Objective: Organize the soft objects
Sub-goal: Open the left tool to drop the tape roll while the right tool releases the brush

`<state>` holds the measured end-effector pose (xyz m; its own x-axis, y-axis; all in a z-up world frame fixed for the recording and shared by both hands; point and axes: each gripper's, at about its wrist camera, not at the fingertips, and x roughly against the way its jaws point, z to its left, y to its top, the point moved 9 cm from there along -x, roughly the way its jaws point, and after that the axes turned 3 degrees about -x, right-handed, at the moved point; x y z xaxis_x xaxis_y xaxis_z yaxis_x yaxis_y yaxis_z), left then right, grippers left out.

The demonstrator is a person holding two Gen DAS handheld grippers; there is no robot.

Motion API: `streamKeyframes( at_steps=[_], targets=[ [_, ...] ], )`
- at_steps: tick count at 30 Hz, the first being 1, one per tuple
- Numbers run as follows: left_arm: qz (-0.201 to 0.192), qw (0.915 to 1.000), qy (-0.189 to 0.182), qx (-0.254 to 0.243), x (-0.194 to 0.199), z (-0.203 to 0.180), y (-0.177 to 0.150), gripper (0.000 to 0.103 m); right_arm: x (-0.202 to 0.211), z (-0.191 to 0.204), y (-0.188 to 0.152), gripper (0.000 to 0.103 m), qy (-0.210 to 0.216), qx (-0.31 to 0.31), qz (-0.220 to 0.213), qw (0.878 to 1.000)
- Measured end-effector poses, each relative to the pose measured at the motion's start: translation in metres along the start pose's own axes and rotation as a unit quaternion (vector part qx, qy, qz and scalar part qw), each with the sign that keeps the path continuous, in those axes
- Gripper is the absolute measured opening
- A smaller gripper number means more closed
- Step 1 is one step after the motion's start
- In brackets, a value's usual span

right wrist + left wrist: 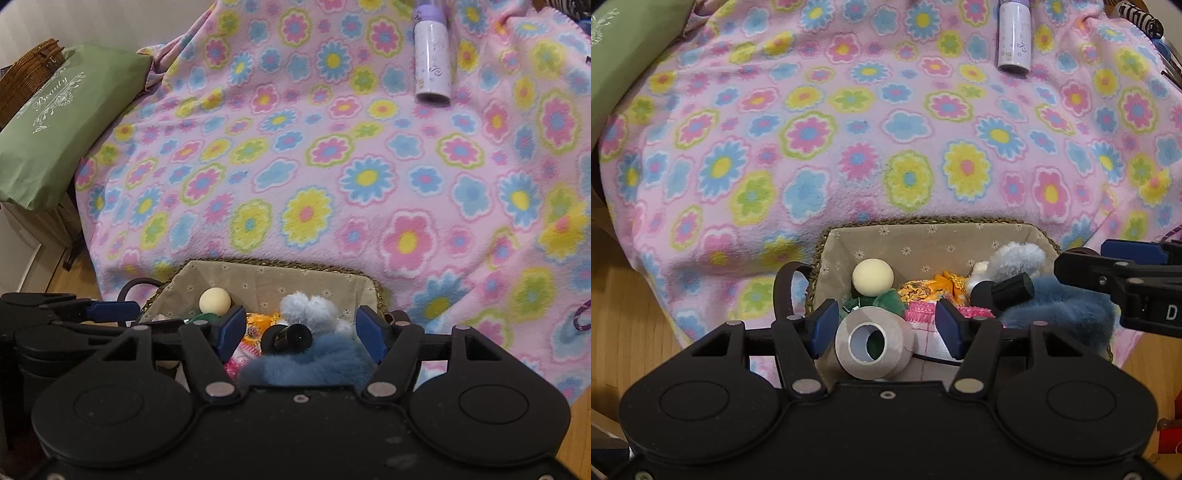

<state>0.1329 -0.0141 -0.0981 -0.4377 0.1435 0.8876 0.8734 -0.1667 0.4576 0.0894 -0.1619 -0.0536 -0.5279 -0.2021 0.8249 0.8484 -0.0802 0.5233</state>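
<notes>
A woven basket with a beige flowered lining (923,240) (266,275) sits on the near edge of the pink flowered blanket (849,129) (332,166). It holds a cream ball (872,277) (215,300), a green soft toy (882,299), yellow-orange cloth (934,286), a pale blue fluffy toy (1015,258) (308,308), a dark blue furry piece (1067,314) (306,365), a black cylinder (1012,290) (291,336) and a roll of tape (873,345). My left gripper (882,328) is open above the tape roll. My right gripper (301,334) is open above the blue fur.
A purple-capped white bottle (1014,37) (432,62) lies far back on the blanket. A green cushion (624,62) (55,125) is at the left, with a wicker basket (29,77) behind it. Wooden floor (624,314) shows below the blanket.
</notes>
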Motion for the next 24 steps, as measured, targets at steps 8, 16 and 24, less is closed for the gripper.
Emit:
streamKeyframes(
  at_steps=[8, 16, 24],
  targets=[
    [-0.017, 0.9997, 0.014, 0.007, 0.012, -0.001, -0.003, 0.055, 0.015, -0.004, -0.004, 0.077, -0.013, -0.006, -0.025, 1.0],
    [-0.036, 0.999, 0.026, 0.007, 0.025, -0.006, -0.008, 0.059, 0.027, -0.012, -0.012, 0.085, -0.023, -0.024, -0.034, 0.999],
    [-0.059, 0.9977, 0.033, 0.006, 0.039, -0.012, -0.015, 0.059, 0.046, -0.013, -0.019, 0.093, -0.037, -0.023, -0.063, 0.997]
  ],
)
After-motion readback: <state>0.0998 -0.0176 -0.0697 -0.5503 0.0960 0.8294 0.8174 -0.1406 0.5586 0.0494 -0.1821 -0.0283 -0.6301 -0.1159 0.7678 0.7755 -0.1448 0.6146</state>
